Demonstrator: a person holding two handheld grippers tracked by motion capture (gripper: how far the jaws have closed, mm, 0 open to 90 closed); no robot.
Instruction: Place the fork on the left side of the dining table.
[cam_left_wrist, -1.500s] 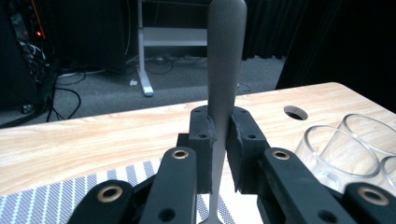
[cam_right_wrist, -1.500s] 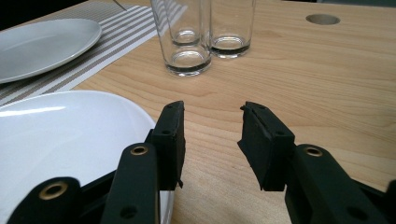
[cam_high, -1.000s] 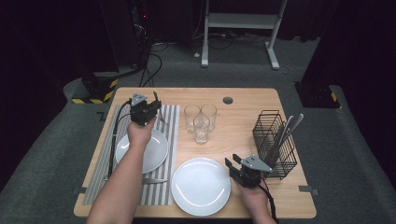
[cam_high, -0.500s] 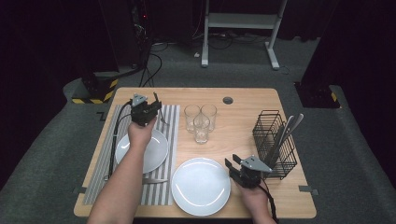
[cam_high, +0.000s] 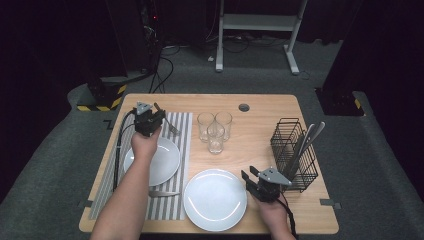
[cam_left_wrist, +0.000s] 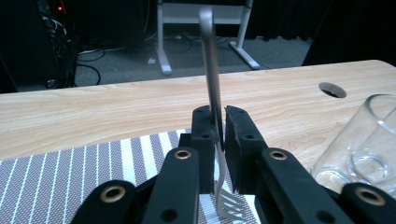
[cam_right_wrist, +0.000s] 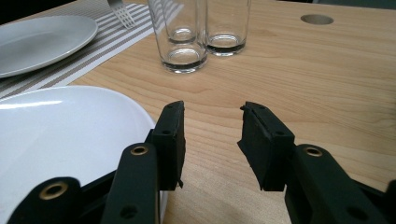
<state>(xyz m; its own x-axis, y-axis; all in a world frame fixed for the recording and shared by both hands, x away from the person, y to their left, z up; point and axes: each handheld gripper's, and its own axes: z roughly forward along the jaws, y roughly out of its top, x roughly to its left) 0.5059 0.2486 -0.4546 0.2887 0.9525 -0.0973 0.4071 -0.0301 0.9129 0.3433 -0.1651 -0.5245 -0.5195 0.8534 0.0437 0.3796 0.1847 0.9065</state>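
Observation:
My left gripper (cam_high: 152, 119) (cam_left_wrist: 220, 122) is shut on a metal fork (cam_left_wrist: 212, 79) (cam_high: 172, 129), held over the far end of the striped placemat (cam_high: 177, 150) with its tines pointing down toward the mat. A white plate (cam_high: 160, 161) lies on that mat just below my left hand. My right gripper (cam_high: 250, 177) (cam_right_wrist: 212, 123) stands open with nothing between its jaws, at the right edge of a second white plate (cam_high: 215, 199) (cam_right_wrist: 56, 135) near the table's front.
Three clear glasses (cam_high: 215, 131) (cam_right_wrist: 184, 32) cluster mid-table. A black wire rack (cam_high: 295, 152) holding cutlery stands at the right. A knife (cam_high: 162, 193) lies on the placemat near the front. A cable hole (cam_high: 244, 107) is at the table's far edge.

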